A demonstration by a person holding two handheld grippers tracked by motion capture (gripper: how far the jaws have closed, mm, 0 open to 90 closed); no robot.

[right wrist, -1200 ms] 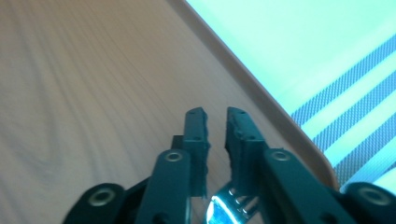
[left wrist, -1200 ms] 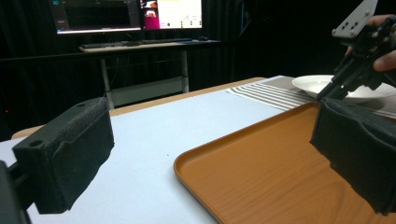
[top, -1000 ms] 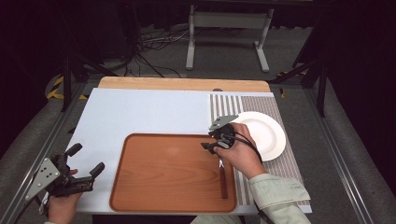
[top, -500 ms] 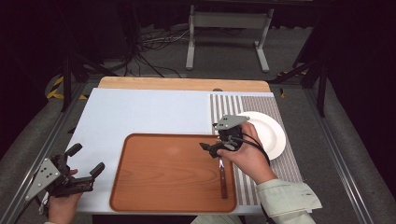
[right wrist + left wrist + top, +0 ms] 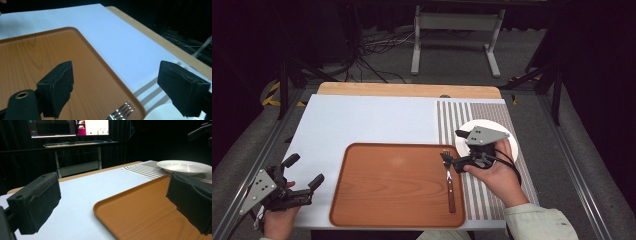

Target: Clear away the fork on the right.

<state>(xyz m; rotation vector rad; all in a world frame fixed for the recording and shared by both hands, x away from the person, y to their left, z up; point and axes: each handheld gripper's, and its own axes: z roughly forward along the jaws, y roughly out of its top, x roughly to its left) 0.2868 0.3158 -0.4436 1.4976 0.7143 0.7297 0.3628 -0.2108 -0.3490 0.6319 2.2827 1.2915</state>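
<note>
Both grippers stand with their jaws apart and nothing between them. The right gripper (image 5: 456,150), whose jaws have just been opening, hangs over the right edge of the wooden tray (image 5: 387,185), just above the tines of the fork (image 5: 449,180); that fork lies free on the tray along its right side, tines toward the far edge, brown handle toward the person. In the right gripper view the tines (image 5: 122,112) gleam low between the two black pads. The left gripper (image 5: 304,175) rests at the table's near left corner, just beside the tray. A white plate (image 5: 502,131) sits on a striped placemat (image 5: 462,117) right of the tray. The table (image 5: 362,120) has a pale blue top with a wooden far edge. The room is dark, with cables on the floor (image 5: 377,45), a grey stand (image 5: 452,25), and lit monitors (image 5: 67,127) on a desk.
</note>
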